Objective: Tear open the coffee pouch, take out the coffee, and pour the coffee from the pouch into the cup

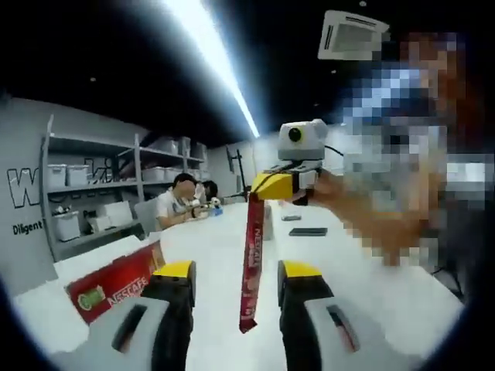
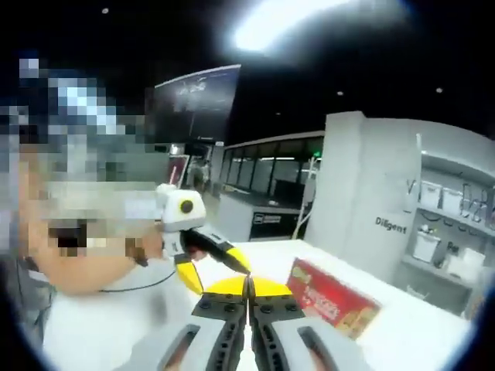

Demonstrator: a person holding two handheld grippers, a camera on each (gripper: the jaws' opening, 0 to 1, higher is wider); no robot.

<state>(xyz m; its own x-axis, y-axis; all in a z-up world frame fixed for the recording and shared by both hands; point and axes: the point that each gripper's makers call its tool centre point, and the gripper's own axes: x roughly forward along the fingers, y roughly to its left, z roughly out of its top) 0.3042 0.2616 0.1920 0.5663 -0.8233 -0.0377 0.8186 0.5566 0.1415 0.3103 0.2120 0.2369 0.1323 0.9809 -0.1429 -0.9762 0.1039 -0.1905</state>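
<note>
A long red coffee stick pouch [image 1: 250,259] hangs straight down over the white table [image 1: 224,239]. My right gripper [image 1: 272,185], held by a hand, is shut on its top end. The pouch's lower end dangles between the yellow-tipped jaws of my left gripper [image 1: 238,270], which stands open and does not touch it. In the right gripper view my right gripper [image 2: 248,287] has its jaws pressed together, and my left gripper [image 2: 213,267] comes in from the left with its jaws apart.
A red Nescafe box [image 1: 116,282] [image 2: 332,301] lies on the table near the grippers. A dark phone [image 1: 308,231] rests farther along the table. Two people [image 1: 182,202] sit at its far end. Shelves with white bins [image 1: 93,193] line the wall.
</note>
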